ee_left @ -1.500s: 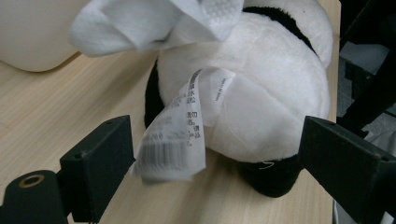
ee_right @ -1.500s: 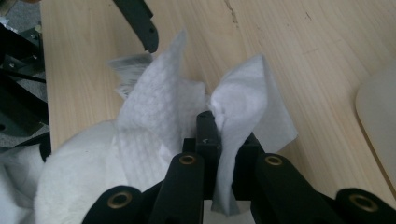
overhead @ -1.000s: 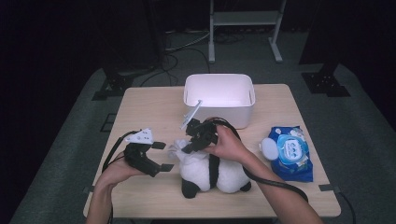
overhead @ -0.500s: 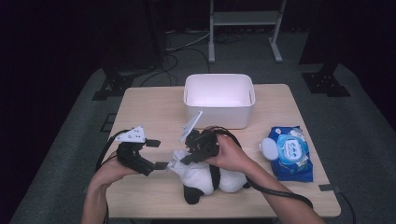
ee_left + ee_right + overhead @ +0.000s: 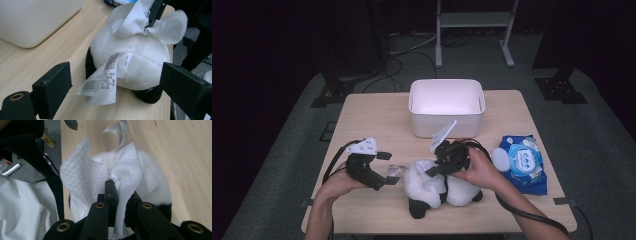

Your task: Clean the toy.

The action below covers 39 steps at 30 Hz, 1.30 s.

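we have just brought the right gripper (image 5: 438,167), clenched on a white wipe (image 5: 100,177), down onto the plush panda (image 5: 437,185) lying at the table's (image 5: 377,120) front, while our left gripper (image 5: 387,167), jaws spread, closes in to steady it for wiping.

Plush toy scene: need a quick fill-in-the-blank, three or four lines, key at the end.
1. The right gripper is shut on a white ____.
2. The left gripper has its jaws ____ around the plush toy's tag.
3. The white bin stands ____ the toy in the high view.
4. The blue pack lies at the toy's ____ in the high view.

Missing: wipe; open; behind; right
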Available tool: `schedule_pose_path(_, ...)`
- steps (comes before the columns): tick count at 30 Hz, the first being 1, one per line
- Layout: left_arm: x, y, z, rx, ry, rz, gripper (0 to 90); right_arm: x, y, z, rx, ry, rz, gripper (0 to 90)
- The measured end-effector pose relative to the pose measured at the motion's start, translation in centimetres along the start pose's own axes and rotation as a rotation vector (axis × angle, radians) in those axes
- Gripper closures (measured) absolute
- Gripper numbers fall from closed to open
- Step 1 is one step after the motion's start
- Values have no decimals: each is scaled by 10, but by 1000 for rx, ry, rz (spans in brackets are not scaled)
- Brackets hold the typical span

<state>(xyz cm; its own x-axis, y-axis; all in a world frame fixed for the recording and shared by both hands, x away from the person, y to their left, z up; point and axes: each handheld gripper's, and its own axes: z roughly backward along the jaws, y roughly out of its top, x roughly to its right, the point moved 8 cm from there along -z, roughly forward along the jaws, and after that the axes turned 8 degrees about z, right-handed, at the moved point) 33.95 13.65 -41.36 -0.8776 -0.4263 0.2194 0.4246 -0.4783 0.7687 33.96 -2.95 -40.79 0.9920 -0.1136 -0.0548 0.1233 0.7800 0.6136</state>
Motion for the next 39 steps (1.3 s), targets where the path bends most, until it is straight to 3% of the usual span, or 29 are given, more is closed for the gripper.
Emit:
schedule_pose_path(4, 3, 1, -7, -21, -11, -11, 94, 4, -16, 8, -20, -24, -22, 836)
schedule_pose_path(7, 6, 2, -14, -32, -20, -17, 94, 12, -34, 18, -54, -69, -53, 836)
schedule_pose_path(12, 8, 4, -19, -44, -28, -22, 94, 18, -53, 31, -50, -99, -98, 834)
schedule_pose_path(15, 11, 9, -24, -55, -31, -37, 94, 26, -74, 45, -46, -135, -152, 834)
schedule_pose_path(19, 13, 15, -27, -57, -33, -48, 94, 30, -90, 52, -30, -142, -205, 834)
schedule_pose_path(23, 13, 20, -30, -54, -35, -44, 94, 22, -98, 50, -9, -111, -212, 836)
schedule_pose_path(34, 15, 26, -44, -96, -52, -31, 90, -1, -113, 43, 20, -85, -204, 845)
schedule_pose_path(39, 21, 29, -54, -121, -87, -24, 63, -13, -124, 41, 32, -73, -203, 848)
